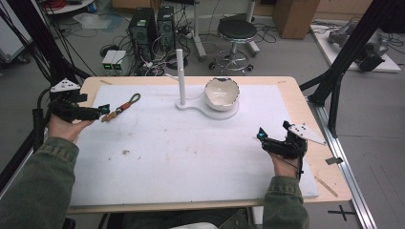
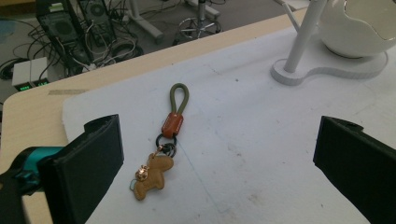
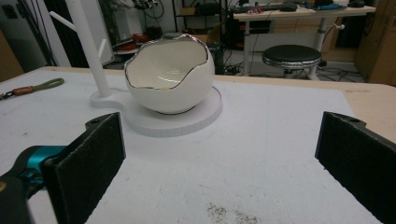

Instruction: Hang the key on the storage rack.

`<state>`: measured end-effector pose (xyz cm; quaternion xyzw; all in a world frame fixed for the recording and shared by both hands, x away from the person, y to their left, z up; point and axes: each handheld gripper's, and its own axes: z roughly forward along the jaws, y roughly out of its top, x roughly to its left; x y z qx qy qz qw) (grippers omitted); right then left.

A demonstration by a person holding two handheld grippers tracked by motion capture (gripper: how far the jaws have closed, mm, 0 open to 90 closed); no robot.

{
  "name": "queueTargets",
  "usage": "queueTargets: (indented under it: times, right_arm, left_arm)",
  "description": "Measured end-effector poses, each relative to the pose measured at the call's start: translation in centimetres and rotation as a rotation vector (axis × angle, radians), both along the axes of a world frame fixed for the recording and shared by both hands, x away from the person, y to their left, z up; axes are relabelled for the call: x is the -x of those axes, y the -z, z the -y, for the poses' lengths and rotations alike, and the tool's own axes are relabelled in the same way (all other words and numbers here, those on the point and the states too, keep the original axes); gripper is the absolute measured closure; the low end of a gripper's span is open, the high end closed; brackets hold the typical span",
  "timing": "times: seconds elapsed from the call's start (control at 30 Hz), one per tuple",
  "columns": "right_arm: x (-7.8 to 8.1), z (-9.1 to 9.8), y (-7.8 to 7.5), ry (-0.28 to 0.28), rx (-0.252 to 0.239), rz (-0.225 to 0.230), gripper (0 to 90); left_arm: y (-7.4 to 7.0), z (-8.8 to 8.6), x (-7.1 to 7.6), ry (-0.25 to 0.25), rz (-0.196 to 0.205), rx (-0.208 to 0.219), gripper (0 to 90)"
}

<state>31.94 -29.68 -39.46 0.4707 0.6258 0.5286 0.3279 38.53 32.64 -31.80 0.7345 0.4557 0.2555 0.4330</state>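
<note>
Both wide-open, the left gripper [image 1: 102,110] by the upper-left keychain [image 2: 160,150] risks nudging it aside on closing, while the right gripper [image 1: 261,136] idles

No legible text or labels.

High view overhead facing forward, gripper views low, close, sharing bowl [image 1: 221,93]
</note>
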Motion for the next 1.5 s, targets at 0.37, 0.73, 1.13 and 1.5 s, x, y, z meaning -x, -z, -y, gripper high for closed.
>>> queueTargets:
  times: [0.37, 0.73, 1.13, 1.5]
  right_arm:
    - [0.0, 0.0, 0.0, 0.007, 0.005, -0.002, 0.6]
    - [-0.1, -0.1, 0.1, 0.001, 0.008, -0.007, 0.6]
    - [-0.1, -0.2, 0.1, -0.003, 0.014, 0.000, 0.6]
    - [0.0, -0.1, 0.1, -0.005, 0.013, -0.005, 0.6]
  left_arm:
    - [-1.8, -0.2, -1.8, 0.031, -0.052, -0.057, 2.1]
    - [-2.8, 0.7, -3.9, 0.106, -0.097, -0.123, 2.1]
    - [-0.9, 0.7, -7.1, 0.103, -0.117, -0.143, 2.1]
    - [1.5, 0.4, -9.5, 0.069, -0.161, -0.167, 2.2]
